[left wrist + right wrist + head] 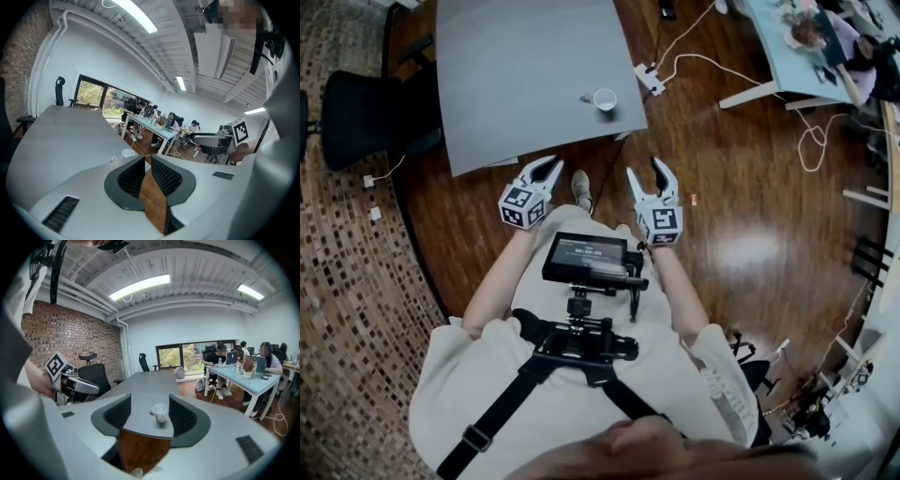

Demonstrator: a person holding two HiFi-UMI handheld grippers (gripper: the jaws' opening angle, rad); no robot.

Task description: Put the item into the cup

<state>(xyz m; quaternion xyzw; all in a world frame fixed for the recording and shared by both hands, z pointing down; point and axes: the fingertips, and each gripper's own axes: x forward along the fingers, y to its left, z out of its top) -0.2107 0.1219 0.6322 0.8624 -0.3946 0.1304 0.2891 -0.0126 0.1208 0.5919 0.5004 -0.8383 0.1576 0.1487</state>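
Observation:
A white paper cup (605,99) stands near the front edge of the grey table (516,66), with a small item (586,98) lying just left of it. Both grippers hover over the wooden floor, short of the table. My left gripper (542,169) has a narrow gap between its jaws and nothing in it; in its own view (147,161) the cup (128,153) shows just beyond the tips. My right gripper (647,172) is wide open and empty; in its own view (150,405) the cup (160,411) and the item (152,413) sit framed between the jaws.
A black office chair (366,112) stands left of the table. A power strip with cables (649,78) lies on the floor to the right. A light blue table (787,56) with people is at the far right. A monitor rig (591,258) hangs on my chest.

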